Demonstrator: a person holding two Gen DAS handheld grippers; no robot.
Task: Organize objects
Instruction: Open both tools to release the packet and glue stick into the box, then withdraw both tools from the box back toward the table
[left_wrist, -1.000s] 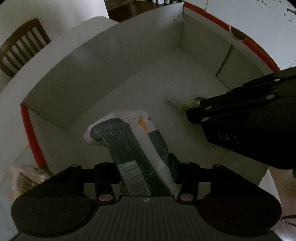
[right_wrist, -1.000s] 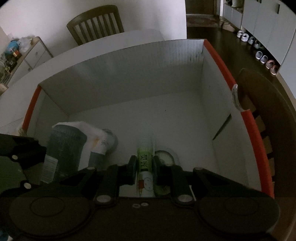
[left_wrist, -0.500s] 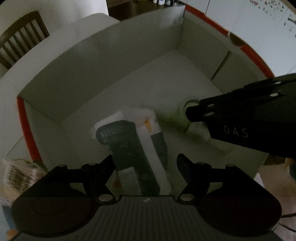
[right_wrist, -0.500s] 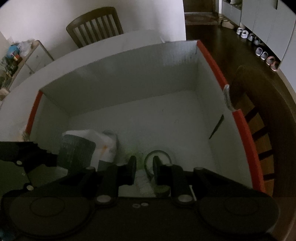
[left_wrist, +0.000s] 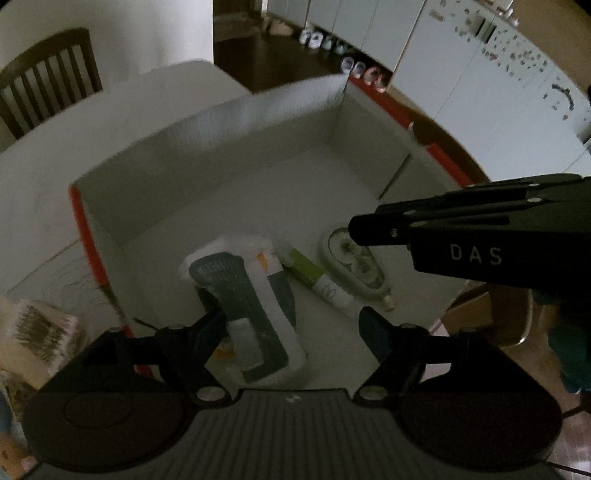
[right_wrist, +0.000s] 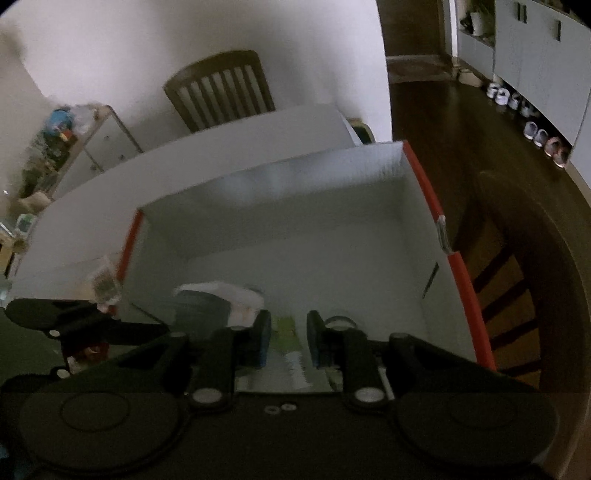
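Observation:
A white box with red edges (left_wrist: 221, 147) (right_wrist: 277, 206) stands on the table. On its floor lie a dark green and white packet (left_wrist: 240, 295) (right_wrist: 199, 306), a green and white glue stick (left_wrist: 317, 280) (right_wrist: 291, 354) and a correction tape dispenser (left_wrist: 354, 262) (right_wrist: 340, 321). My left gripper (left_wrist: 291, 317) hovers above the packet with its jaws opening wide; they do not touch it. My right gripper (right_wrist: 288, 332) (left_wrist: 354, 229) hangs over the glue stick and tape. Its jaws stand a narrow gap apart with nothing held.
The box sits on a white table (left_wrist: 110, 110). A crumpled printed bundle (left_wrist: 33, 339) lies outside the box's left wall. A wooden chair (right_wrist: 221, 88) stands behind the table and another (right_wrist: 517, 295) at the box's right side. A cluttered cabinet (right_wrist: 62, 147) is far left.
The left jaws spread off the packet, which stays on the box floor. The right gripper let the glue stick drop beside the packet. Both grippers rose.

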